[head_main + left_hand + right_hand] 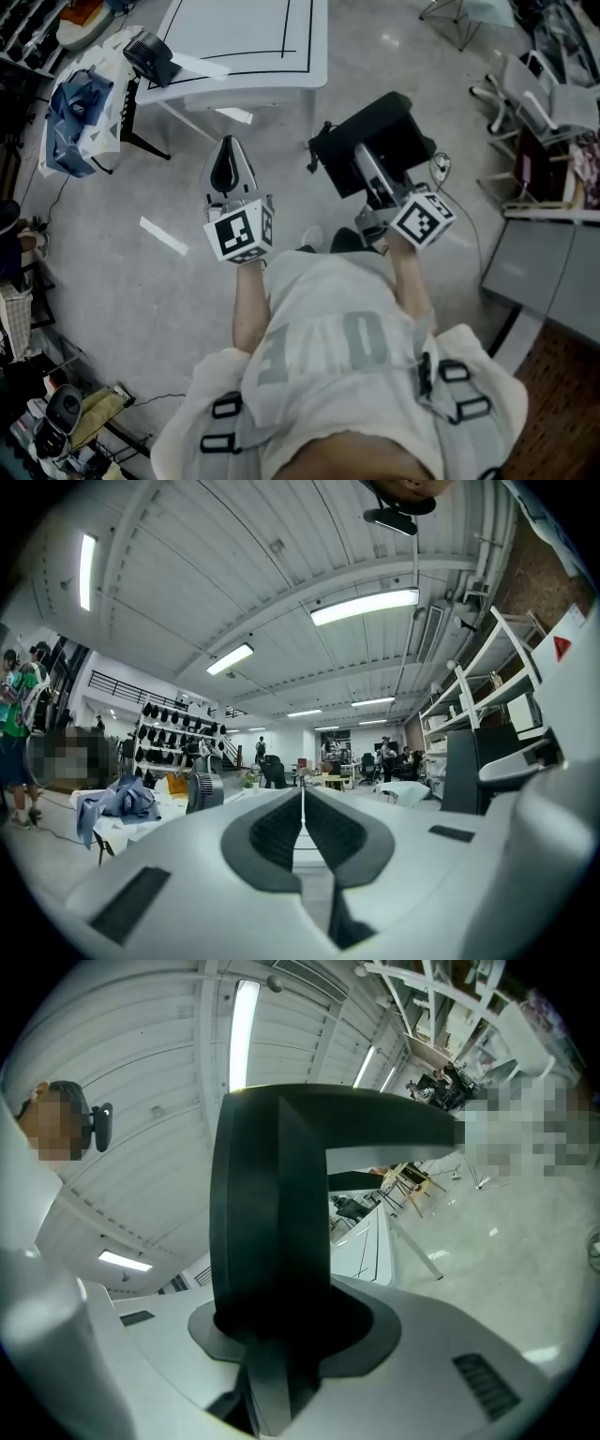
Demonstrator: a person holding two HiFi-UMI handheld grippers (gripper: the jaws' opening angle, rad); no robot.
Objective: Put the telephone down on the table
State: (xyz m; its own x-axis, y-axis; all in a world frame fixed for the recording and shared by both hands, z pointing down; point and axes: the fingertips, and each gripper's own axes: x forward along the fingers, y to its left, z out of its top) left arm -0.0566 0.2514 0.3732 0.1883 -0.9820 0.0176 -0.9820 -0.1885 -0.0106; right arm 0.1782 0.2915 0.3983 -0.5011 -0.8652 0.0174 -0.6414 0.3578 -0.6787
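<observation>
- White shirt [347, 375] with grey lettering and dark strap buckles, filling the lower centre of the head view.
- Left gripper [228, 148] at centre-left, white, with marker cube [239, 232] at its near end. Jaws pressed together, nothing between them.
- Right gripper [370, 173] at centre-right, clamped on the black telephone [375, 136].
- In the right gripper view, dark body of the telephone rising straight from between the pads, then bending off to the right at the top.
- Telephone held in the air over the grey floor [122, 281], below and right of the white table [234, 28] in the frame and clear of it.
- Table at top centre, black lines across its top.
- Blue cloth [70, 108] at upper left.
- Office chairs [539, 94] at upper right.
</observation>
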